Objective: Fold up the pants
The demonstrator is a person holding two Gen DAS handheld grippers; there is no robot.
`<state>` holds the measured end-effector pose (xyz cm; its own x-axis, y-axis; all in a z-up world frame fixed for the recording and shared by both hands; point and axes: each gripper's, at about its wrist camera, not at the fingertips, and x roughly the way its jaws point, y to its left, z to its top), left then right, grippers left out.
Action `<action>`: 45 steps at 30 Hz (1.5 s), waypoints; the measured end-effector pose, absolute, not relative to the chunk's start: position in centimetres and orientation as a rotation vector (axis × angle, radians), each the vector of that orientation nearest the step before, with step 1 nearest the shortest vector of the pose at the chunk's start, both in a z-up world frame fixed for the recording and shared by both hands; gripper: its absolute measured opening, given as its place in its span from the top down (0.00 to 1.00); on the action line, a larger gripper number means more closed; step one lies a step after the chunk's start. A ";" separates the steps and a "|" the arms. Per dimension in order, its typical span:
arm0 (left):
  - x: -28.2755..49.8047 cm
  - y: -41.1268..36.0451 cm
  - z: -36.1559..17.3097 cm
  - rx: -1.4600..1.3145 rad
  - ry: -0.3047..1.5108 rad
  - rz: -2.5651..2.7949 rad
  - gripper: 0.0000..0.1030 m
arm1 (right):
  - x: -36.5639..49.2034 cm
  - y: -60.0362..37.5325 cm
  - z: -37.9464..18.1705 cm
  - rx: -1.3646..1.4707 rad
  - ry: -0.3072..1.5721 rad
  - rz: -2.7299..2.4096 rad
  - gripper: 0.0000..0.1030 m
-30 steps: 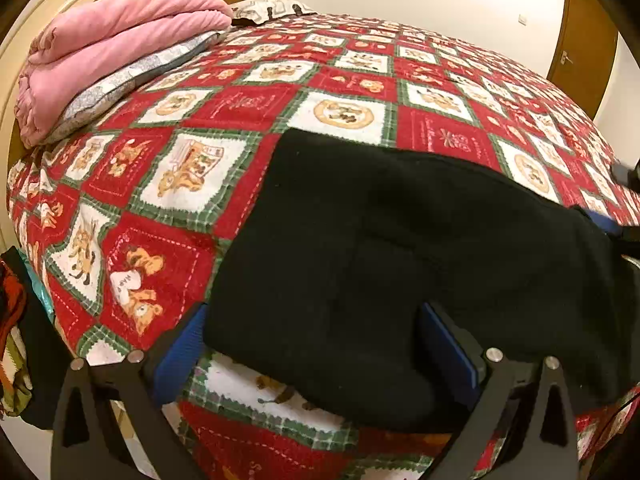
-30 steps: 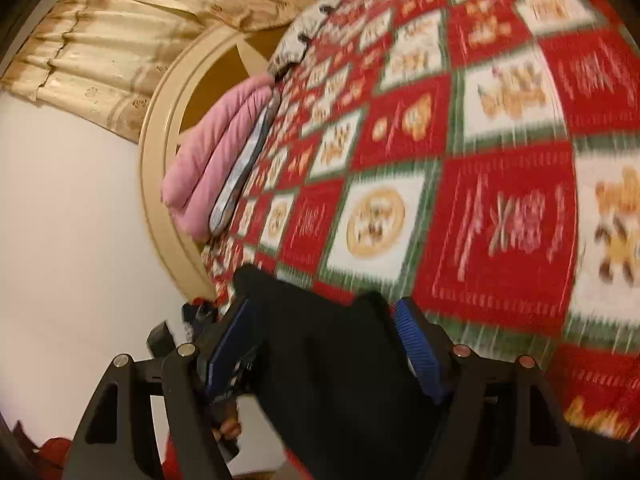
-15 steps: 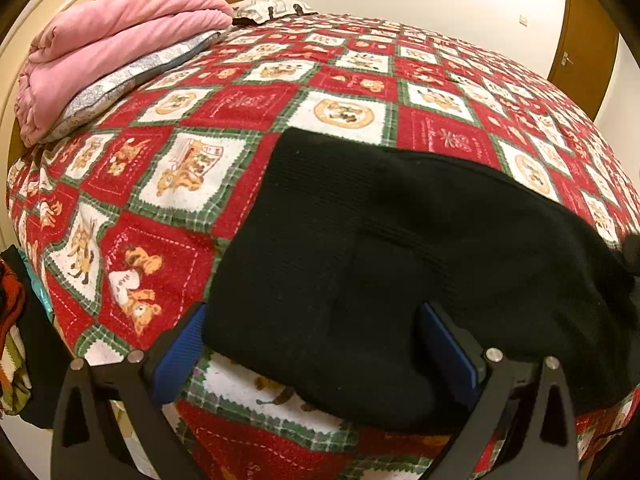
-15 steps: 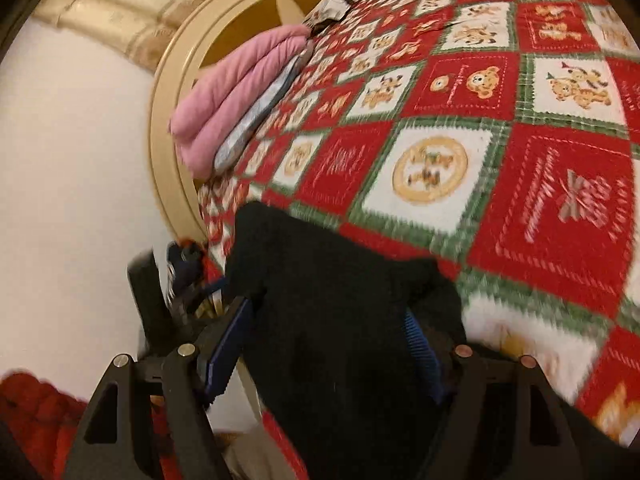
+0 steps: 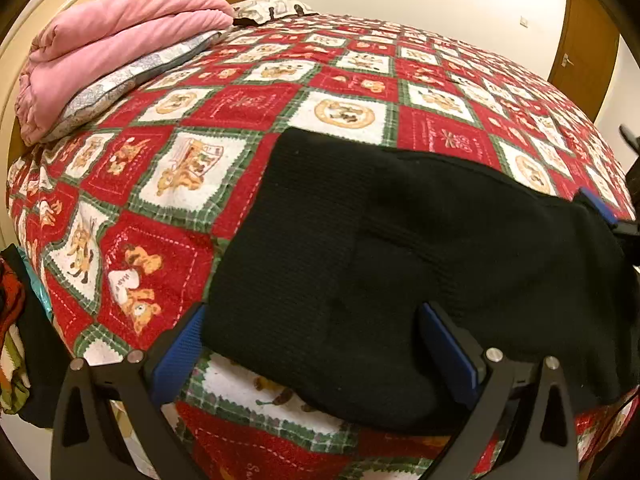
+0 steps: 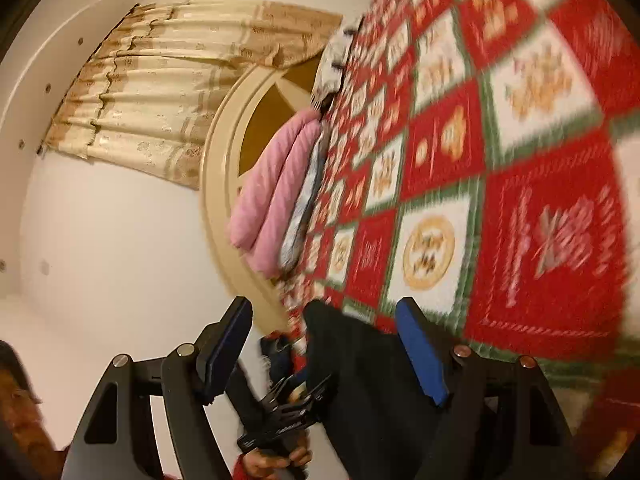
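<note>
On the bed: your black pants (image 5: 400,248) lie folded flat on the near part of a red, white and green patchwork quilt (image 5: 248,100) printed with teddy bears.
Pants, position: near edge of the bed, reaching from the middle to the right; the near hem hangs slightly over the quilt's edge.
Your left tongs (image 5: 320,344): pointing steeply down at the near edge of the pants; the blue pads stand wide, one just left of the fabric, the other over it. They are spread, pinching nothing.
Your right tongs (image 6: 326,352): spread wide as well. In the right wrist view a dark fold of the pants sits between the blue fingers (image 6: 420,352), but neither pad presses on it. This view is blurred.
Right tongs from the left view: a blue pad shows at the far right edge of the pants (image 5: 596,206).
Your left hand (image 6: 272,460): seen in the right wrist view, low in the picture, wrapped around the handle of the other tool.
Far left of the bed: a folded pink blanket (image 5: 104,48) lies on a pale patterned pillow (image 5: 132,76), against a cream headboard (image 6: 216,184).
Behind the headboard: a beige curtain (image 6: 168,80) on a white wall.
Far right: a brown door (image 5: 580,36).
</note>
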<state>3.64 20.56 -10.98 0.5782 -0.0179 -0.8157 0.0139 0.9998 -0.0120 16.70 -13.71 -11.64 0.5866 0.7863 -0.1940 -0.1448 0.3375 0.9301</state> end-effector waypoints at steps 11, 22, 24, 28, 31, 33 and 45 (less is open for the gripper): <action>3.5 20.5 -10.9 0.002 0.951 -0.020 0.00 | 16.8 -9.0 -12.7 0.730 0.907 0.514 0.82; 3.8 19.9 -10.3 0.049 0.968 0.017 0.00 | 1.6 -23.4 -6.2 0.832 0.543 0.172 0.49; 3.5 19.5 -9.7 0.093 0.948 0.068 0.00 | -3.7 -27.6 -5.7 0.833 0.520 0.044 0.49; 3.1 18.9 -7.8 0.139 0.877 0.144 0.00 | -14.5 -37.5 -5.5 0.834 0.501 -0.308 0.49; 2.8 17.7 -6.1 0.099 0.855 0.097 0.00 | -21.5 -44.7 -5.8 0.838 0.495 -0.554 0.49; 2.6 16.3 -5.4 0.096 0.843 0.061 0.00 | -23.9 -47.8 -6.6 0.855 0.519 -0.600 0.49; 0.6 5.6 -4.5 0.258 0.856 -0.084 0.00 | -19.4 -50.6 -12.3 0.648 0.883 -0.592 0.76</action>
<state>0.61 5.60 -4.51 0.6546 0.0303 -0.7553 0.1760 0.9656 0.1913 -19.36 -50.59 -12.29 0.5044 -0.1995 -0.8401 0.7011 0.6625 0.2637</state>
